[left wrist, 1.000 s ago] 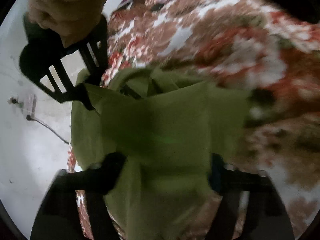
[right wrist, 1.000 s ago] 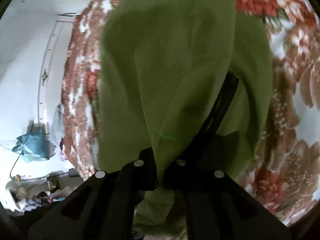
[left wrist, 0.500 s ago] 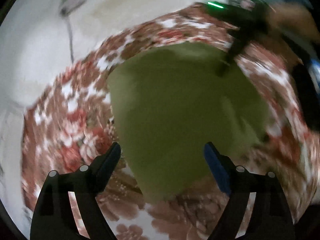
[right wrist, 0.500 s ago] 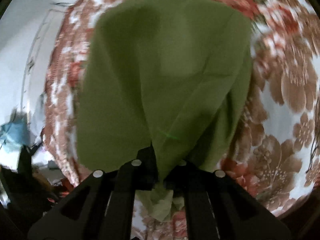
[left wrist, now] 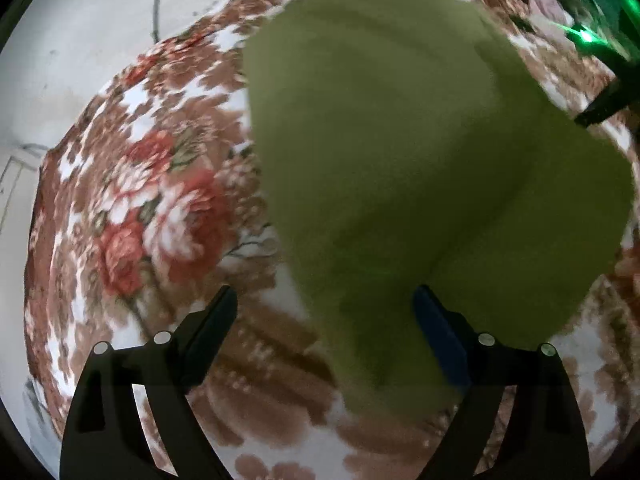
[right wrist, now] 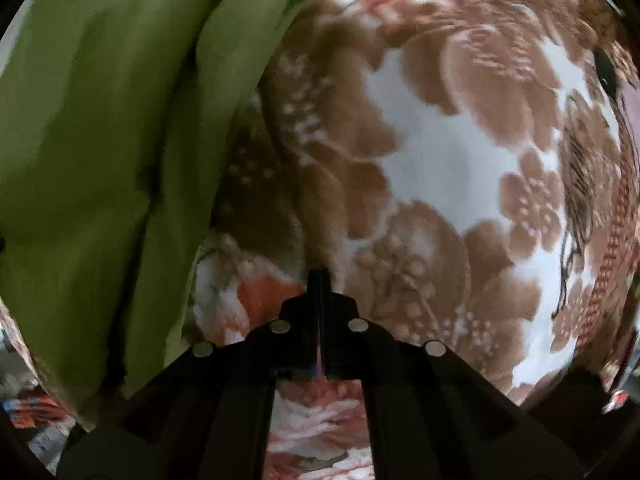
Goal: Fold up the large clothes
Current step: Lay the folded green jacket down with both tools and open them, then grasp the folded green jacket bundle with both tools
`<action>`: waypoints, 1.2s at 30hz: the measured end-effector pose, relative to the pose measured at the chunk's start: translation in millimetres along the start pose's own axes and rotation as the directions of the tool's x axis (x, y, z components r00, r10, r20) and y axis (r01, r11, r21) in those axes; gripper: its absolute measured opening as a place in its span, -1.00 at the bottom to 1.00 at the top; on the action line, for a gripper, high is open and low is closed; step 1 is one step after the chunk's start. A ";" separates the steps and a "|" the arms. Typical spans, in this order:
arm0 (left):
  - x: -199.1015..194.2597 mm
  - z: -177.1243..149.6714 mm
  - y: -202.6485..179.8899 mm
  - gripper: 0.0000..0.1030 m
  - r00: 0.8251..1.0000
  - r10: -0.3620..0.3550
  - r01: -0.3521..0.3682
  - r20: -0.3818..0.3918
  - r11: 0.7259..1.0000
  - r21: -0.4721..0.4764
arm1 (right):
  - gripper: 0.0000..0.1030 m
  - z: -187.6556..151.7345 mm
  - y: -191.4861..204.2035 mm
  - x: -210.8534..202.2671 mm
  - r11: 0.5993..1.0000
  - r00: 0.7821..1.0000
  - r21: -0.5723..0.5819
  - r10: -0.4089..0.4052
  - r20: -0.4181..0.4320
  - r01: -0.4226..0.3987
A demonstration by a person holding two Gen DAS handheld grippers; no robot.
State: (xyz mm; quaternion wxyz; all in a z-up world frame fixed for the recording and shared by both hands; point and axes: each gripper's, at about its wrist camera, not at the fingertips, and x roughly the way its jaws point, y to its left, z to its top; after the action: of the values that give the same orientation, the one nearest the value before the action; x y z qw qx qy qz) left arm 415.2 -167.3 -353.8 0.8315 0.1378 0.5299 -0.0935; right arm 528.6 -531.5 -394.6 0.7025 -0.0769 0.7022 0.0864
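**Green garment laid down, both grippers empty**

The main risk, as I judge it, is a careless next grasp. The left gripper (left wrist: 324, 308) hangs over the near edge of the green garment (left wrist: 420, 168) with its fingers spread wide and opening further; cloth lies below the gap, but neither pad presses on it. If it closes from here it may pinch only the top layer, or catch the floral blanket (left wrist: 160, 200) together with the garment, and dragging would then pull the fold apart. The right gripper (right wrist: 319, 280) is closed tight on nothing, its tips over bare blanket just beside the garment's edge; it must open before it can help, and pushing in closed would ruck the fabric.

The garment itself is a plain olive-green piece lying on the floral blanket (a bed, by the look of it, with pale floor (left wrist: 80, 40) beyond its edge). From the left wrist camera it reads as a broad, smooth shape narrowing toward the gripper. From the right wrist camera its edge (right wrist: 100, 140) shows several stacked layers with dark creases between them, so it appears partly folded already. Both pictures are blurred, so seams, sleeves or a collar cannot be made out.
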 end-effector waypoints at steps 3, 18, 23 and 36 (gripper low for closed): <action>-24.2 13.8 18.5 0.72 0.997 -0.047 0.051 0.061 0.996 -0.068 | -0.90 9.2 14.1 -39.6 1.000 0.995 -0.027 -0.003 0.099 0.006; 43.2 176.9 67.2 0.89 0.967 -0.193 0.237 0.169 0.922 -0.306 | 0.90 135.4 105.3 -61.1 0.986 0.934 0.153 -0.116 0.337 0.067; 91.9 187.2 80.8 0.90 0.975 -0.205 0.221 0.082 0.913 -0.344 | 0.90 131.8 91.0 -29.3 0.979 0.943 0.179 -0.146 0.300 0.094; 100.7 157.4 119.9 0.89 0.991 -0.104 0.126 0.083 0.937 -0.327 | 0.91 106.7 30.3 -4.1 0.954 0.937 0.232 -0.246 0.248 0.189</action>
State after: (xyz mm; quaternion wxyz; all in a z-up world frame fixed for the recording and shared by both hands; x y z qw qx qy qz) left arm 628.4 -106.6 -366.6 0.8526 -0.0381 0.5182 -0.0560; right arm 625.5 -477.6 -389.9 0.8023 -0.0692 0.5903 -0.0550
